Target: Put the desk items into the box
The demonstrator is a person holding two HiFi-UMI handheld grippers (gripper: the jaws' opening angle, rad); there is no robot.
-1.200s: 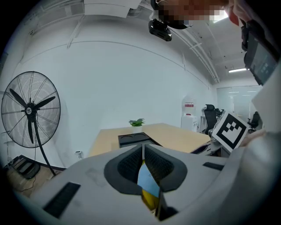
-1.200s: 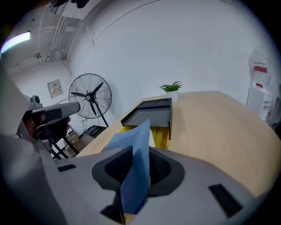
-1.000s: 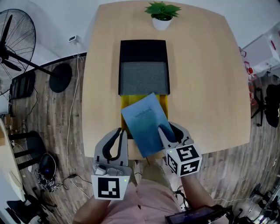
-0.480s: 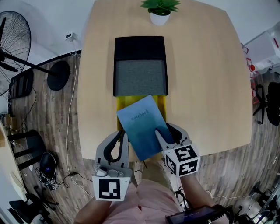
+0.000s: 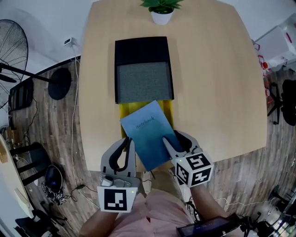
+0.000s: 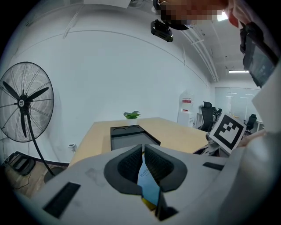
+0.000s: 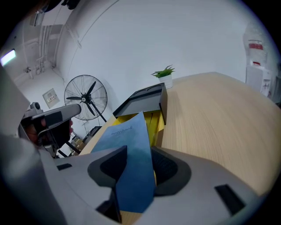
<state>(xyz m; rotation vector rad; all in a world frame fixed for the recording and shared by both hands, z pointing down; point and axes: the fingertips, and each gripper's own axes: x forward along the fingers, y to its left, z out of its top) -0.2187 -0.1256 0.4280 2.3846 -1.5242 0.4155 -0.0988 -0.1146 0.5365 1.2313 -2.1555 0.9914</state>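
Note:
A blue notebook (image 5: 145, 129) is raised over the table's near edge, tilted, its far corner close to the black box (image 5: 141, 50). My right gripper (image 5: 172, 141) is shut on the notebook's near right part; in the right gripper view the blue cover (image 7: 131, 149) fills the space between the jaws. Under the notebook a yellow flat item (image 5: 124, 113) lies against the box's near end. The box has a grey insert. My left gripper (image 5: 129, 141) is shut and holds nothing, just left of the notebook, whose edge (image 6: 147, 184) shows past its tips.
A potted plant (image 5: 159, 9) stands at the table's far end, beyond the box. Bare tabletop (image 5: 217, 83) stretches to the right. A floor fan (image 5: 14, 46) and cables stand on the wooden floor to the left. The person's legs are at the near table edge.
The head view has drifted, so everything sits slightly further left. The notebook stays in the right gripper, at about the same spot by the box. The left gripper has barely moved.

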